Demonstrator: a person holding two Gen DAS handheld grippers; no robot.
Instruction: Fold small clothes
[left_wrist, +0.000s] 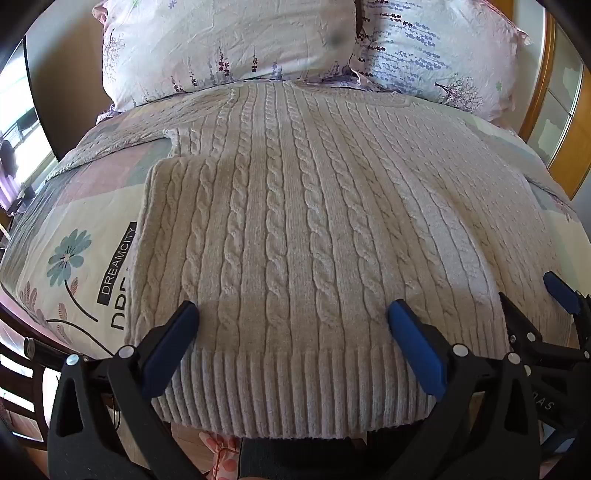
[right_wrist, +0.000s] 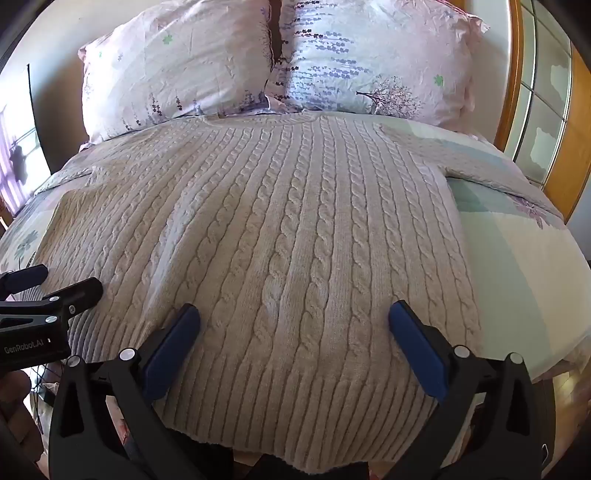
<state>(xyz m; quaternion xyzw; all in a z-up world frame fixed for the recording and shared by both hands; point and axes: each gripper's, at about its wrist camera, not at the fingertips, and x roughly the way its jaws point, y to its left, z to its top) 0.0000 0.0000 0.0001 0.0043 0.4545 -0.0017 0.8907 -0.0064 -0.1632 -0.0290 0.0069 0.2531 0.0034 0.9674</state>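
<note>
A beige cable-knit sweater (left_wrist: 295, 221) lies flat on the bed, neck toward the pillows, ribbed hem (left_wrist: 288, 391) at the near edge; it also fills the right wrist view (right_wrist: 266, 240). Its sleeves spread to the left (left_wrist: 122, 140) and right (right_wrist: 491, 173). My left gripper (left_wrist: 293, 317) is open and empty, jaws wide over the left part of the hem. My right gripper (right_wrist: 294, 319) is open and empty over the right part of the hem. The right gripper shows at the left wrist view's right edge (left_wrist: 532, 295); the left gripper shows at the right wrist view's left edge (right_wrist: 55, 284).
Two floral pillows (left_wrist: 229, 40) (right_wrist: 373, 55) lie at the head of the bed. A printed bedsheet (left_wrist: 74, 266) covers the mattress, bare at the right too (right_wrist: 524, 277). A wooden-framed cabinet (right_wrist: 543, 92) stands at the right. The floor (left_wrist: 218, 454) shows below the near bed edge.
</note>
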